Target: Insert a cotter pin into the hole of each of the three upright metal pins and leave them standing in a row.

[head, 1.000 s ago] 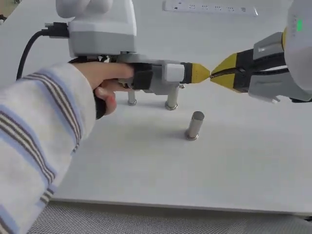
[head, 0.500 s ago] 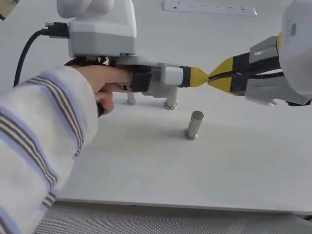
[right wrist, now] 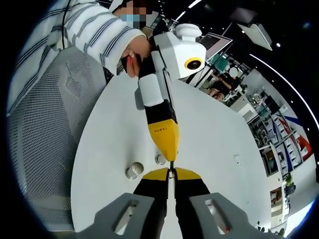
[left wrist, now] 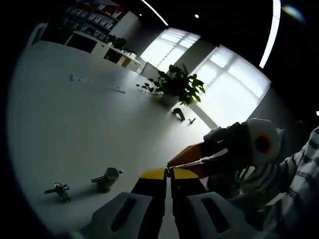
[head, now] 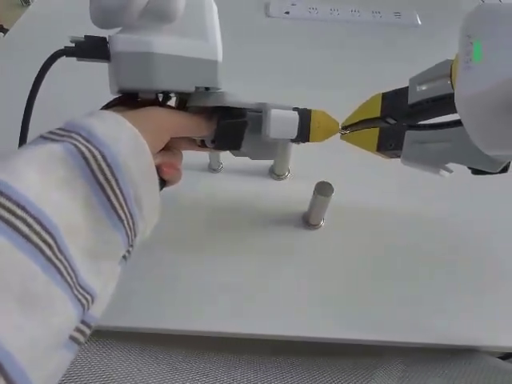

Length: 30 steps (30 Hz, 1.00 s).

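This looks like a big open office. The wide white bench (head: 240,272) is plain and flat, with a long white power strip with many sockets (head: 344,14) lying at its far edge. Past it stands a green leafy plant in a pot (left wrist: 179,84) (the kind people keep near desks). Behind the plant are tall bright windows (left wrist: 224,84). Long thin light strips (left wrist: 273,25) run across the dark ceiling. Shelves full of things (left wrist: 84,10) line the far wall.

Three short silver metal pins (head: 320,206) stand upright, one nearer, two side by side behind.
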Each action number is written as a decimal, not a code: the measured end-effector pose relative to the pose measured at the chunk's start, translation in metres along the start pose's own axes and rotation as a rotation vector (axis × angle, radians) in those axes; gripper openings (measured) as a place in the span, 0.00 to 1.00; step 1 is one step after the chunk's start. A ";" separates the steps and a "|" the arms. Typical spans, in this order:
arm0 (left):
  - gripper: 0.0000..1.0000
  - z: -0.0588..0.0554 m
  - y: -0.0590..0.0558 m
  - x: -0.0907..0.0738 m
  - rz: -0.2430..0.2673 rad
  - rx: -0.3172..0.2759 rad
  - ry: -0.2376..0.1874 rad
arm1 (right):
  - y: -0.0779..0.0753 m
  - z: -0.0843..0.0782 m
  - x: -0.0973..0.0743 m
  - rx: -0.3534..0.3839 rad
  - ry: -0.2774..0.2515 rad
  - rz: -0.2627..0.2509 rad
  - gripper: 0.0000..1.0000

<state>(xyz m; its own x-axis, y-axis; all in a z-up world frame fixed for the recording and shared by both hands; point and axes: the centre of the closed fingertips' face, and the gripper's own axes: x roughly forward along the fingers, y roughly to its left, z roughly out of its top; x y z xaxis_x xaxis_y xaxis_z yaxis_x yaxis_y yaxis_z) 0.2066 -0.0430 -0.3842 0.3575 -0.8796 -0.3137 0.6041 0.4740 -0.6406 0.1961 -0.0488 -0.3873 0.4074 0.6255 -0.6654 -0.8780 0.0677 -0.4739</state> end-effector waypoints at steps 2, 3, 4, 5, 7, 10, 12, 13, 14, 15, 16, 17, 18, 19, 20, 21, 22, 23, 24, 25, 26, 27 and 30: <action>0.00 -0.001 -0.001 -0.001 -0.002 0.007 0.002 | 0.002 -0.004 0.001 0.031 -0.005 0.007 0.01; 0.00 -0.001 -0.001 -0.002 -0.004 0.013 0.003 | 0.002 -0.006 0.001 0.048 -0.006 0.006 0.04; 0.00 -0.001 -0.002 -0.004 -0.004 0.024 0.004 | 0.003 -0.009 0.001 0.078 -0.011 0.010 0.08; 0.00 -0.001 -0.003 -0.005 -0.004 0.030 0.005 | 0.002 -0.011 0.001 0.102 -0.018 0.007 0.10; 0.00 -0.002 -0.006 -0.007 -0.006 0.051 0.004 | 0.001 -0.011 -0.001 0.189 -0.053 0.003 0.09; 0.00 -0.003 -0.006 -0.010 -0.006 0.082 0.012 | 0.002 -0.009 -0.002 0.301 -0.106 0.026 0.10; 0.00 -0.004 -0.008 -0.012 -0.010 0.107 0.020 | 0.004 -0.009 -0.002 0.367 -0.133 0.051 0.13; 0.00 -0.004 -0.009 -0.013 -0.015 0.121 0.021 | 0.007 -0.008 -0.002 0.404 -0.152 0.072 0.15; 0.00 -0.004 -0.010 -0.013 -0.020 0.139 0.021 | 0.010 -0.008 -0.002 0.440 -0.154 0.098 0.15; 0.00 -0.002 -0.011 -0.014 -0.023 0.170 0.013 | 0.016 -0.009 -0.001 0.494 -0.148 0.133 0.16; 0.00 -0.002 -0.012 -0.015 -0.024 0.182 0.011 | 0.016 -0.008 -0.001 0.498 -0.159 0.137 0.20; 0.00 -0.002 -0.013 -0.016 -0.027 0.193 0.007 | 0.017 -0.007 0.000 0.489 -0.168 0.126 0.21; 0.00 -0.002 -0.013 -0.016 -0.029 0.200 0.006 | 0.018 -0.007 0.000 0.501 -0.174 0.132 0.21; 0.00 -0.002 -0.014 -0.017 -0.034 0.247 0.009 | 0.019 -0.007 0.000 0.530 -0.183 0.147 0.20; 0.00 -0.002 -0.015 -0.018 -0.033 0.283 0.009 | 0.020 -0.007 -0.001 0.546 -0.194 0.161 0.19; 0.00 -0.003 -0.017 -0.019 -0.041 0.319 0.016 | 0.020 -0.005 -0.001 0.555 -0.207 0.163 0.19; 0.00 -0.004 -0.020 -0.020 -0.050 0.337 0.017 | 0.021 -0.002 -0.001 0.570 -0.225 0.172 0.19; 0.00 -0.006 -0.023 -0.021 -0.056 0.333 0.025 | 0.023 0.000 -0.002 0.581 -0.234 0.183 0.19; 0.00 -0.009 -0.026 -0.023 -0.061 0.346 0.032 | 0.024 0.003 -0.003 0.593 -0.250 0.191 0.18; 0.00 -0.010 -0.028 -0.024 -0.066 0.366 0.037 | 0.024 0.005 -0.003 0.601 -0.260 0.196 0.18; 0.00 -0.012 -0.030 -0.025 -0.070 0.397 0.045 | 0.025 0.007 -0.003 0.614 -0.270 0.210 0.17; 0.00 -0.013 -0.032 -0.026 -0.074 0.410 0.049 | 0.026 0.009 -0.004 0.620 -0.275 0.213 0.17; 0.00 -0.015 -0.039 -0.027 -0.098 0.436 0.053 | 0.031 0.011 -0.003 0.634 -0.278 0.244 0.13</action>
<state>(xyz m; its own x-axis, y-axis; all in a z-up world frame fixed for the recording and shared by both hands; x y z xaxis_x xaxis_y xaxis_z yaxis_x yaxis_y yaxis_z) 0.1623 -0.0384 -0.3612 0.2535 -0.9164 -0.3096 0.8811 0.3508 -0.3170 0.1646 -0.0399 -0.3934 0.1765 0.8484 -0.4990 -0.9466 0.2853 0.1502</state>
